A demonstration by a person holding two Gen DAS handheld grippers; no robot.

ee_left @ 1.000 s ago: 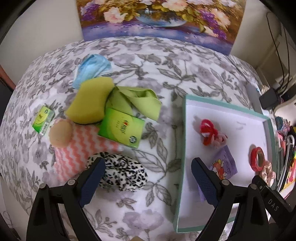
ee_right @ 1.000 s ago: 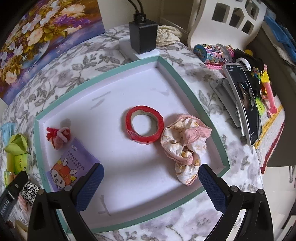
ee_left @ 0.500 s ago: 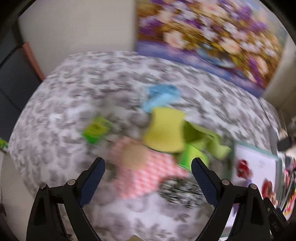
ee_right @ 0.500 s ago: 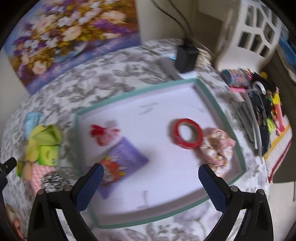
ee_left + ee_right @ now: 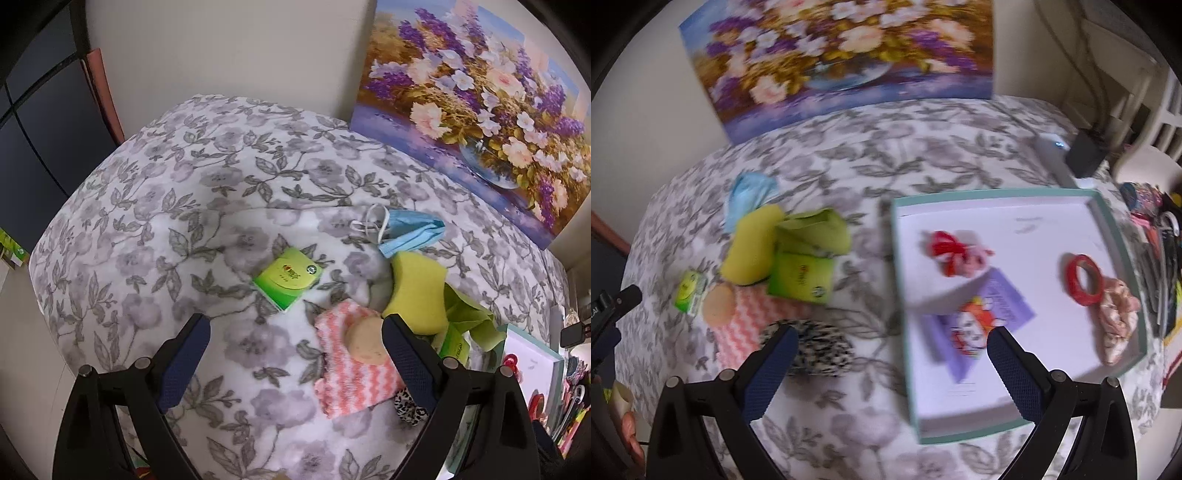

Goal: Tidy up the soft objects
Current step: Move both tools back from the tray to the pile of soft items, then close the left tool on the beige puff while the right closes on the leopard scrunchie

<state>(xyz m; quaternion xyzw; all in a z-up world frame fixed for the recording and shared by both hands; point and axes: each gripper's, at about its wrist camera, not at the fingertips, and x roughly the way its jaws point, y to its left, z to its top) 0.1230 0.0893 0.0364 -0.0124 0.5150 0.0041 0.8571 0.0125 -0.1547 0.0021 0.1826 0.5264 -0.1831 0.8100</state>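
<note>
Soft items lie in a heap on the floral tablecloth: a yellow sponge (image 5: 417,291) (image 5: 753,247), a pink zigzag cloth (image 5: 354,380) (image 5: 742,325) with a beige puff (image 5: 365,341) on it, a blue face mask (image 5: 410,232) (image 5: 750,192), a green cloth (image 5: 820,229), a leopard scrunchie (image 5: 816,347) and a small green tissue pack (image 5: 288,277) (image 5: 689,291). My left gripper (image 5: 295,358) is open and empty above the pink cloth's left edge. My right gripper (image 5: 890,373) is open and empty, between the scrunchie and the teal-rimmed white tray (image 5: 901,295).
The tray holds a red bow (image 5: 949,251), a purple packet (image 5: 982,321), a red tape roll (image 5: 1084,284) and a pink scrunchie (image 5: 1115,325). A larger green pack (image 5: 801,277) lies by the sponge. A flower painting (image 5: 480,92) leans at the back. Clutter (image 5: 1160,236) lines the right edge.
Both grippers have swung left and pulled back. The left view has left the tray for the soft heap. The right view now takes in the heap as well as the tray.
</note>
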